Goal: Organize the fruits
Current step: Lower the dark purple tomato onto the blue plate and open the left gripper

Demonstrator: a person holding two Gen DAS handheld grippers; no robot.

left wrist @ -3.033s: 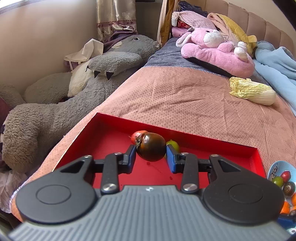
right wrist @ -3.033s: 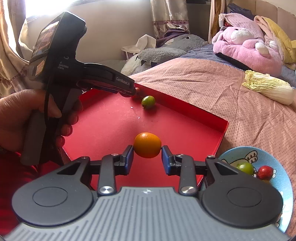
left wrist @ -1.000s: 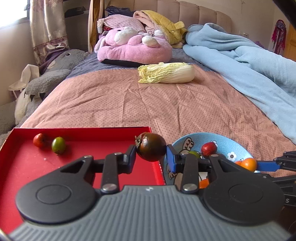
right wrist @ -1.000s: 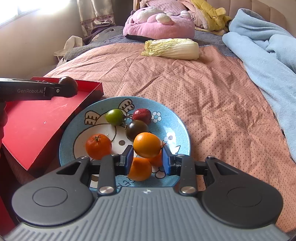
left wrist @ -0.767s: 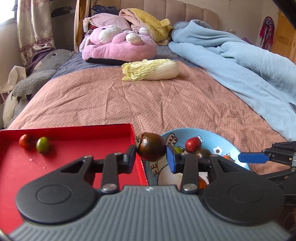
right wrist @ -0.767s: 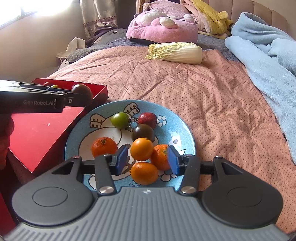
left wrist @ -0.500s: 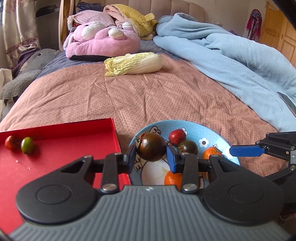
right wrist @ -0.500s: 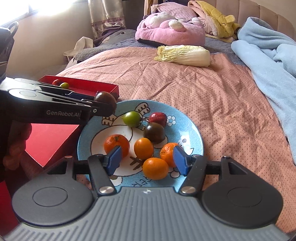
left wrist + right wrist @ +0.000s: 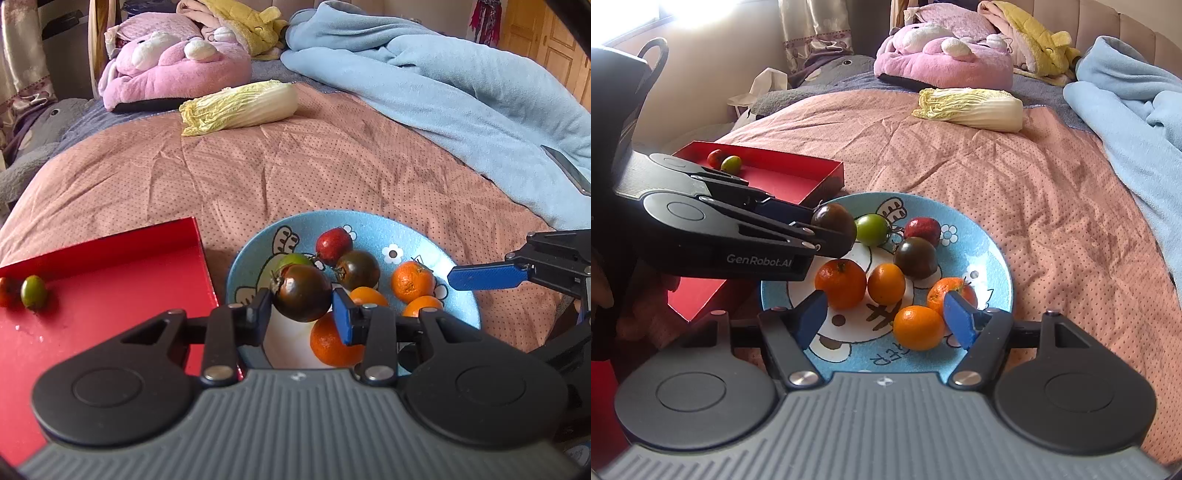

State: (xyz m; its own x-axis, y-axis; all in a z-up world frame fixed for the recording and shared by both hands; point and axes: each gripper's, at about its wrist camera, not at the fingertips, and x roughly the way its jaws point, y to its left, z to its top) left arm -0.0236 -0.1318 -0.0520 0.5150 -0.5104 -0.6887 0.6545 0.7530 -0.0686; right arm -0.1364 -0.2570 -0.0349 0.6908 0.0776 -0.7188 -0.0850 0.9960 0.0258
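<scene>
My left gripper (image 9: 301,314) is shut on a dark brown tomato (image 9: 302,292) and holds it just above the left side of the blue cartoon plate (image 9: 384,230). The same tomato (image 9: 833,223) shows in the right wrist view, above the plate (image 9: 993,254). The plate holds several oranges, a green tomato (image 9: 871,229), a red fruit (image 9: 922,228) and another dark tomato (image 9: 916,257). My right gripper (image 9: 884,317) is open and empty over the plate's near rim. A red tray (image 9: 110,266) to the left holds a green fruit (image 9: 33,291) and a red fruit (image 9: 4,291).
All lies on a pink dotted bedspread (image 9: 221,173). A napa cabbage (image 9: 240,105) and a pink plush toy (image 9: 173,74) lie farther back. A blue blanket (image 9: 461,92) is heaped at the right. A grey plush (image 9: 812,88) lies off the bed's left side.
My left gripper carried the dark tomato rightward from the red tray to above the plate. My right gripper opened, left its orange on the plate and drew back slightly.
</scene>
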